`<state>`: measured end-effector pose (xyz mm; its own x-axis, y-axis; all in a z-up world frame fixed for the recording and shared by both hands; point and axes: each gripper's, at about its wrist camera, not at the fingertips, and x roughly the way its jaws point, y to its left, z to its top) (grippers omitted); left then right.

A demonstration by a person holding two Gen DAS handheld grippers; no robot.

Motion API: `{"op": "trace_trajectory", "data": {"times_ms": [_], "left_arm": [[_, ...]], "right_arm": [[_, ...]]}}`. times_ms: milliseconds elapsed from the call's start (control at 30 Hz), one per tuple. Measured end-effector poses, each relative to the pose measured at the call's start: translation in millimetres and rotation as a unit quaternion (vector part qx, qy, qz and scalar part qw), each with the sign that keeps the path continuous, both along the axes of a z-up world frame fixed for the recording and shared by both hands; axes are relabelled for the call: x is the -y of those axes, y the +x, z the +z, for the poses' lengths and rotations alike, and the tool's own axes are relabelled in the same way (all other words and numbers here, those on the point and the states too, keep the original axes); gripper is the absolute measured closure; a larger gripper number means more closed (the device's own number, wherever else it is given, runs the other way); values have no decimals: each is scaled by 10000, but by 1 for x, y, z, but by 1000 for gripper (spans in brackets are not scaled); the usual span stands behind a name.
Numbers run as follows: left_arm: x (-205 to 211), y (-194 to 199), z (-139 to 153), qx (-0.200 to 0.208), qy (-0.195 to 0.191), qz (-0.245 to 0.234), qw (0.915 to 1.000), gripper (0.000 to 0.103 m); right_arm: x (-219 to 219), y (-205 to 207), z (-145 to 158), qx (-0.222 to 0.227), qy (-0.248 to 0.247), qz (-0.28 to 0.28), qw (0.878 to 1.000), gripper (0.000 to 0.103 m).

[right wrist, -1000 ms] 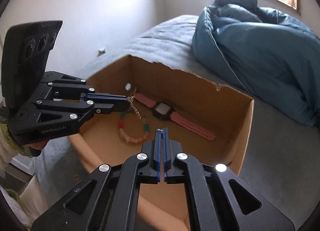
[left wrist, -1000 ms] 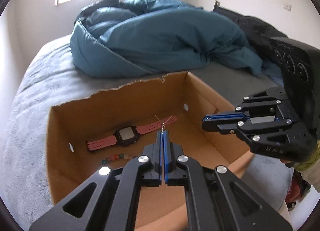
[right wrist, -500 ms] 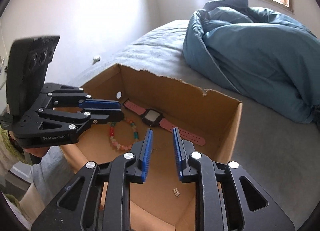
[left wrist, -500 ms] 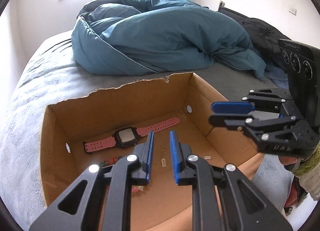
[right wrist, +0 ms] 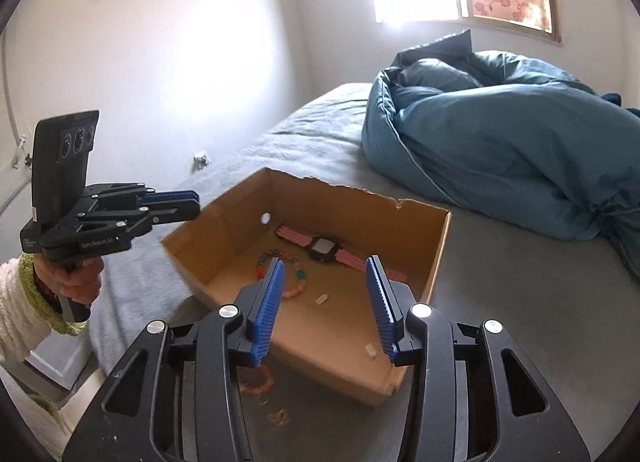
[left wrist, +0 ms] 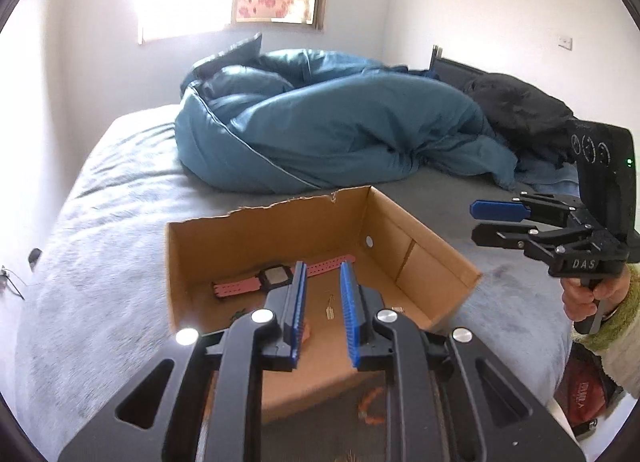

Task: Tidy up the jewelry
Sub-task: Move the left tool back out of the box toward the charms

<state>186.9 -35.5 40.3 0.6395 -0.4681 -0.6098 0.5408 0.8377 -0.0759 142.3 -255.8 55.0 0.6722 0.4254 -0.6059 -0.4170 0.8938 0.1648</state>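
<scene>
Lower centre of both wrist views | you are holding the left gripper [left wrist: 322, 318] and right gripper [right wrist: 326, 302] with jaws just opening, spread, empty | watch [right wrist: 322, 248], bead bracelet [right wrist: 294, 282] and chain [left wrist: 330, 308] lying in the cardboard box [right wrist: 438, 254] | step: releasing | next: probably fetching the pieces lying by the box's near wall.

An open cardboard box [right wrist: 436, 262] is seen on a grey bed [right wrist: 520, 302] — inside lie a pink watch [right wrist: 324, 248] and a beaded bracelet [right wrist: 298, 282]. The right gripper [right wrist: 324, 302], jaws just opened and empty, is held above it; the left gripper [right wrist: 176, 205] is held beside it.
</scene>
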Motion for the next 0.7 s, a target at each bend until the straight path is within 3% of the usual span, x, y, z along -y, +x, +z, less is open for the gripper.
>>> {"op": "trace_trajectory", "data": {"times_ms": [300, 567, 700], "left_arm": [[-38, -71, -6, -10, -33, 16, 10000, 83], [-50, -106, -47, -543, -55, -101, 9985, 83], [-45, -111, -75, -688, 200, -131, 9973, 83]], "right_arm": [[-4, -64, -14, -173, 63, -152, 9997, 61], [-16, -95, -43, -589, 146, -100, 9981, 61], [-26, -99, -57, -716, 2, 24, 9974, 61]]}}
